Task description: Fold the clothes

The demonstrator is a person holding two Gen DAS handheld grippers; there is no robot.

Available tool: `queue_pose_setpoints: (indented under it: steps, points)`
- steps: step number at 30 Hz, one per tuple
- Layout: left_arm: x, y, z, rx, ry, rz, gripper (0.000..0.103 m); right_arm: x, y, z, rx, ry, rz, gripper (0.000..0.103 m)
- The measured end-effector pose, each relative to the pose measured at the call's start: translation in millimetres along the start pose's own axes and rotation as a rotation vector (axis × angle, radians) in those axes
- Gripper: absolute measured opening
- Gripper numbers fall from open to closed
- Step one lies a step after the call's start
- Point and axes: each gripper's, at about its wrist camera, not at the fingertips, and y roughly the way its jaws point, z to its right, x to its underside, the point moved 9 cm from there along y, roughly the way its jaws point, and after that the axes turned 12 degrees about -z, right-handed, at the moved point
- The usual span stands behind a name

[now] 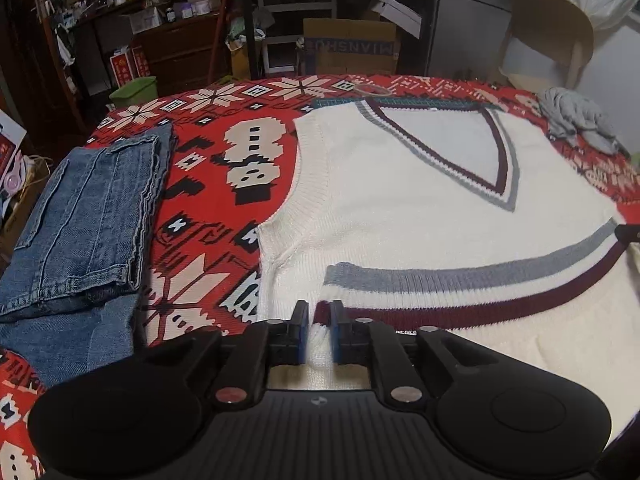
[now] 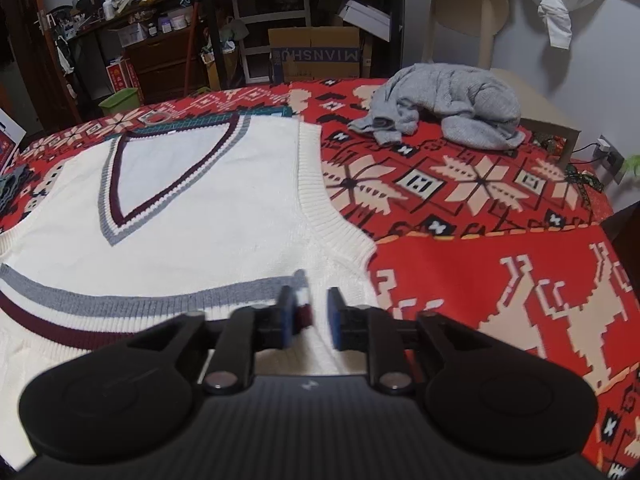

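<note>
A cream knit V-neck vest (image 1: 400,208) (image 2: 200,220) lies flat on the red patterned tablecloth (image 2: 480,240). Its bottom part is folded up over the body, so the grey and maroon striped hem (image 1: 460,280) (image 2: 120,300) runs across the middle. My left gripper (image 1: 320,320) stands at the hem's left end, its jaws a little apart with a tuft of white knit between the blue pads. My right gripper (image 2: 314,312) is at the hem's right end. Its jaws stand slightly wider, and the hem corner lies loose beside the left pad.
Folded blue jeans (image 1: 80,220) lie to the left of the vest. A crumpled grey garment (image 2: 444,108) sits at the far right of the table. A beige chair (image 2: 464,12), cardboard boxes and cluttered shelves stand beyond the far edge.
</note>
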Motion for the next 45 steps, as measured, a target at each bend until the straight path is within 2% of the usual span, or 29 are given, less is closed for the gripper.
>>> queue_pose_setpoints:
  steps: [2, 4, 5, 7, 9, 12, 14, 18, 20, 24, 25, 27, 36, 45]
  points:
    - [-1.1, -7.6, -0.6, 0.006, -0.011, 0.009, 0.022, -3.0, -8.2, 1.0, -0.001, 0.001, 0.007, 0.033]
    - [-2.8, -18.0, 1.3, 0.022, -0.016, 0.021, 0.034, -6.4, -19.3, -1.1, -0.006, -0.005, 0.021, 0.038]
    - [-3.9, -24.2, 3.7, 0.025, -0.015, 0.033, 0.038, -7.8, -25.6, -3.6, -0.010, -0.011, 0.031, 0.044]
    - [-6.0, -36.6, 10.6, 0.029, -0.008, 0.059, 0.055, -9.5, -39.4, -12.1, -0.021, -0.027, 0.057, 0.057]
    - [-7.4, -44.6, 19.7, 0.055, -0.018, 0.074, 0.071, -8.2, -52.0, -24.3, -0.037, -0.040, 0.087, 0.077]
    - [-5.7, -47.2, 37.1, 0.079, -0.023, 0.071, 0.076, -0.6, -61.8, -44.2, -0.055, -0.054, 0.124, 0.094]
    - [-1.2, -40.2, 48.9, 0.070, -0.011, 0.054, 0.076, 7.9, -58.9, -57.7, -0.047, -0.088, 0.126, 0.099]
    - [15.1, -12.3, 67.8, 0.108, -0.015, -0.036, 0.077, 29.6, -38.2, -75.3, -0.033, -0.129, 0.071, 0.100]
    - [22.8, -1.0, 74.8, 0.096, 0.005, -0.052, 0.078, 39.1, -26.1, -79.2, -0.037, -0.129, 0.039, 0.100]
    - [30.0, 6.3, 87.4, 0.052, 0.069, -0.040, 0.093, 55.5, -5.7, -82.2, -0.031, -0.134, -0.012, 0.102]
    - [31.1, 8.6, 89.6, 0.044, 0.079, -0.043, 0.100, 57.8, -4.7, -82.3, -0.019, -0.138, 0.005, 0.102]
    - [32.0, 11.8, 91.7, 0.028, 0.082, -0.044, 0.103, 60.3, -4.2, -81.7, -0.007, -0.126, 0.021, 0.102]
    - [32.4, 9.2, 91.2, 0.022, 0.096, 0.010, 0.103, 62.0, -5.8, -80.2, 0.009, -0.102, 0.066, 0.102]
    - [31.2, 8.4, 94.2, 0.008, 0.129, 0.022, 0.103, 64.4, -7.2, -80.4, 0.010, -0.100, 0.102, 0.102]
